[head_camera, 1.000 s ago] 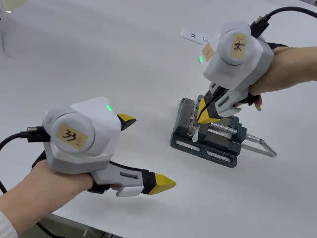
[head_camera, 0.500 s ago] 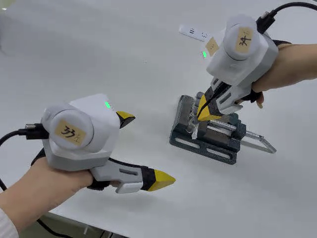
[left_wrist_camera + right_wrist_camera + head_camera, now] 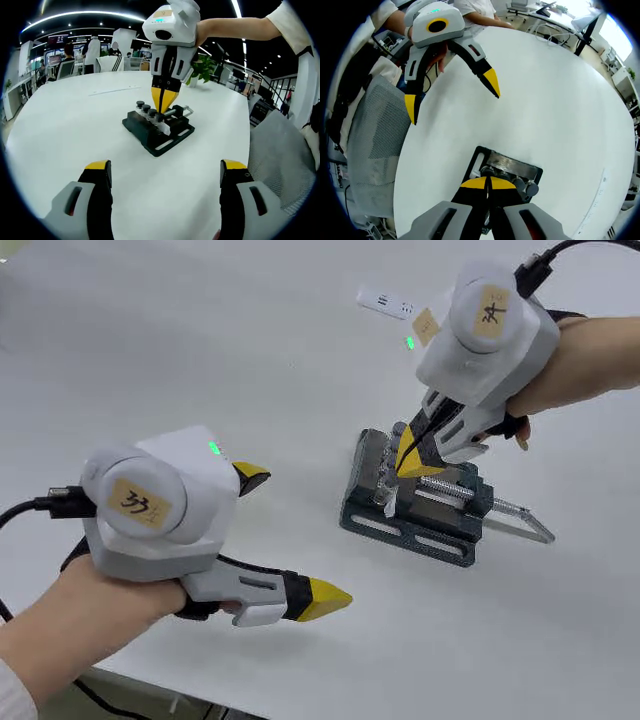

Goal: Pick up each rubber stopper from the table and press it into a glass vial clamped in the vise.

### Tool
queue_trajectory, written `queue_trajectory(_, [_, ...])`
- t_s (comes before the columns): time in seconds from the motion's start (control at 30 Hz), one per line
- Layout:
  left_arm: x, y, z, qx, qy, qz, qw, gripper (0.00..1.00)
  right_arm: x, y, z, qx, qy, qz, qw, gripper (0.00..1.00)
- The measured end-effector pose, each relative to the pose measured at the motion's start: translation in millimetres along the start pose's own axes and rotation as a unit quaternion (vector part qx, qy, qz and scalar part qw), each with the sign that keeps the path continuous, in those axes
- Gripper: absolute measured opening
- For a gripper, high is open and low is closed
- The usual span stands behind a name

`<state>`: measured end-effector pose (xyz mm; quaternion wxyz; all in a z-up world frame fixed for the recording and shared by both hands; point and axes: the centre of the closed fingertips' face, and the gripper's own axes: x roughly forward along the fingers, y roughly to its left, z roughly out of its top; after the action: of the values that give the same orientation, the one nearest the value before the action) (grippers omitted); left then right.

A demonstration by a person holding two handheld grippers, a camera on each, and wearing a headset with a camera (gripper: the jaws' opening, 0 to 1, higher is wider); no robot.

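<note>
White table (image 3: 200, 340) as before: right gripper (image 3: 401, 471) jaws stay closed over vise (image 3: 405, 528).

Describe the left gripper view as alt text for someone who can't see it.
A hand-held right gripper reaches down from above, its yellow-tipped fingers closed over a row of vials in a black vise on a white table. The left gripper stands wide open in the foreground.

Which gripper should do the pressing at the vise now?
Right. The right gripper has its tips shut, right at the vials clamped in the vise. The left gripper is open and hangs apart over the table.
</note>
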<state>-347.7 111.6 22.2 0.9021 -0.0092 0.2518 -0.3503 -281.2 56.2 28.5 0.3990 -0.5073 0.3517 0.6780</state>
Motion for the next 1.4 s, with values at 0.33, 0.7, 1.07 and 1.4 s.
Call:
queue_trajectory(0.33, [2.2, -0.8, -2.5, -0.003, 0.003, -0.001, 1.0, 0.88, 2.4, -0.9, -0.7, 0.049, -0.013, 0.003, 0.9987, 0.0])
queue_trajectory(0.7, [8.5, -4.3, 0.9, -0.005, 0.0, -0.007, 1.0, 0.88, 3.6, 0.1, 0.1, 0.049, -0.002, 0.009, 0.9987, 0.0])
queue_trajectory(1.07, [8.5, -3.1, -3.9, -0.013, 0.002, -0.004, 0.9999, 0.87, 3.5, 3.4, 0.2, 0.049, 0.035, 0.011, 0.9982, 0.0])
queue_trajectory(1.4, [12.0, -5.6, -3.9, -0.016, 0.0, -0.005, 0.9999, 0.87, 2.9, 6.2, -1.2, 0.057, 0.052, 0.017, 0.9969, 0.0])
